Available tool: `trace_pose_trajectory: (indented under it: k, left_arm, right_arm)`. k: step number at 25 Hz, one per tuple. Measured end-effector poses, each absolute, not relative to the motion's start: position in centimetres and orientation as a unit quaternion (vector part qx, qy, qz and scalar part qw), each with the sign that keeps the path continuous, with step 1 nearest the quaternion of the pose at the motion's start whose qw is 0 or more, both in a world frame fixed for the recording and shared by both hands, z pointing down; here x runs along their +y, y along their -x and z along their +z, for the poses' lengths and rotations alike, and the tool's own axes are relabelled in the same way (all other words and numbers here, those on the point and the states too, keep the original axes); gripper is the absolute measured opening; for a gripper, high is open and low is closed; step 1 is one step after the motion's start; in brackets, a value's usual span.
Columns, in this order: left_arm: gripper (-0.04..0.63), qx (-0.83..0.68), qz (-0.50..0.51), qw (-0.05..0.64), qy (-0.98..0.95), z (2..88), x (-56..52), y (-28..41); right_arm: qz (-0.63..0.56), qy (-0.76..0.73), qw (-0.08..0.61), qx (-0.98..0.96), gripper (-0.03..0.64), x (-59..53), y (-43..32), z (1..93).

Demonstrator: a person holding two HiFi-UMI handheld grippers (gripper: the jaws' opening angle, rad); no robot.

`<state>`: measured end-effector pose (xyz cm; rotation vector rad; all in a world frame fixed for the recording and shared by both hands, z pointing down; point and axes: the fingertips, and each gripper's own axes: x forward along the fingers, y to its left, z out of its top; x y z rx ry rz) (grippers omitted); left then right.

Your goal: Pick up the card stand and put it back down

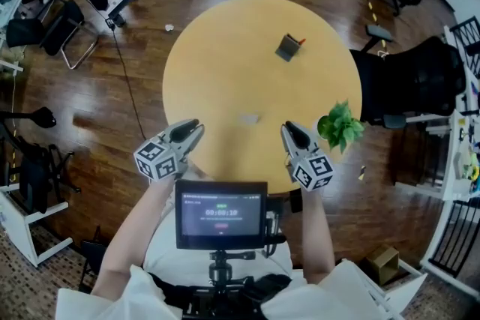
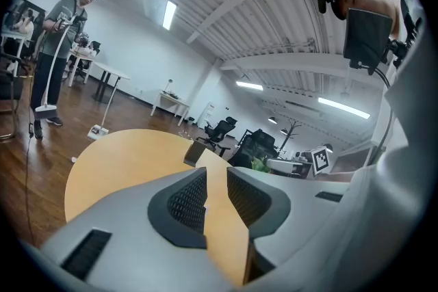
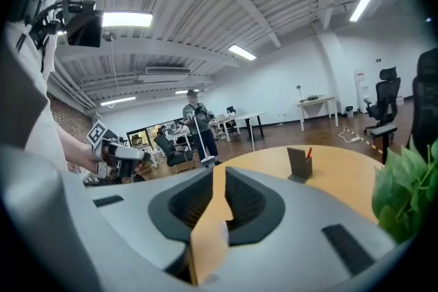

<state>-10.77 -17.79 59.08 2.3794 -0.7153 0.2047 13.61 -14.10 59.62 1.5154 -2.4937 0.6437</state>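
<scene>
The card stand (image 1: 289,46) is a small dark grey holder with a red bit on top. It stands upright on the far right part of the round yellow table (image 1: 225,56). It shows small in the left gripper view (image 2: 195,152) and in the right gripper view (image 3: 299,165). My left gripper (image 1: 195,129) (image 2: 217,178) hovers at the table's near edge, its jaws a narrow gap apart with nothing between them. My right gripper (image 1: 289,130) (image 3: 219,178) hangs level with it at the near right, slightly open and empty. Both are well short of the stand.
A small pale flat piece (image 1: 248,118) lies on the table between the grippers. A green plant (image 1: 341,125) sits at the table's right edge, close to my right gripper. A black office chair (image 1: 420,79) stands to the right. A person (image 2: 61,31) stands far off.
</scene>
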Motion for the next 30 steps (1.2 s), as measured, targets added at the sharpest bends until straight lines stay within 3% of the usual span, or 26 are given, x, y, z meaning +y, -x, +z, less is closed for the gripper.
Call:
trace_pose_trajectory:
  k: [30]
  left_arm:
    - [0.094, -0.276, 0.112, 0.339, -0.892, 61.5, -16.8, 12.5]
  right_arm:
    - [0.265, -0.456, 0.130, -0.840, 0.063, -15.9, -11.1, 68.3]
